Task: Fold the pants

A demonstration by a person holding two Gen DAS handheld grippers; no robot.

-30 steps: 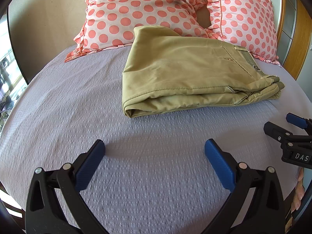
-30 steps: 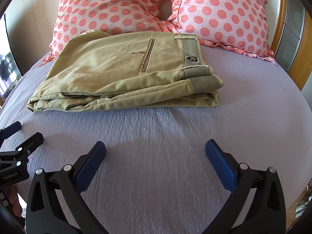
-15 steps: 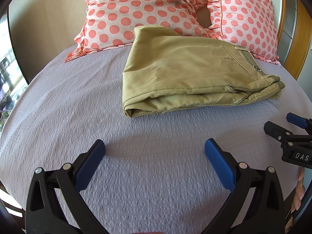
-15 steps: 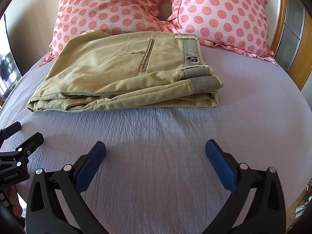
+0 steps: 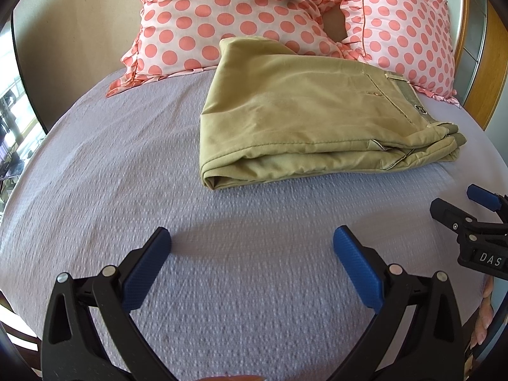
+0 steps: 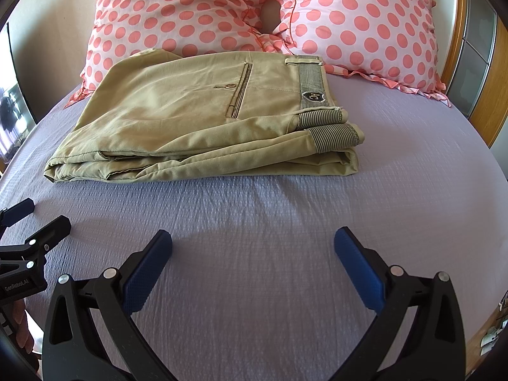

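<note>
Khaki pants point(image 5: 304, 117) lie folded in a compact stack on the lilac bedspread point(image 5: 95, 165), waistband to the right, just before the pillows. They also show in the right wrist view point(image 6: 203, 120), striped waistband lining at the right end. My left gripper point(image 5: 250, 241) is open and empty, hovering over bare bedspread short of the pants. My right gripper point(image 6: 252, 241) is open and empty, also short of the pants. Each gripper shows at the edge of the other's view: the right gripper point(image 5: 460, 203) and the left gripper point(image 6: 31, 216).
Two pink polka-dot pillows point(image 6: 177, 9) point(image 6: 365, 22) lean at the head of the bed behind the pants. A wooden headboard frame point(image 6: 489, 101) runs along the right. A wall point(image 5: 73, 22) stands at the far left.
</note>
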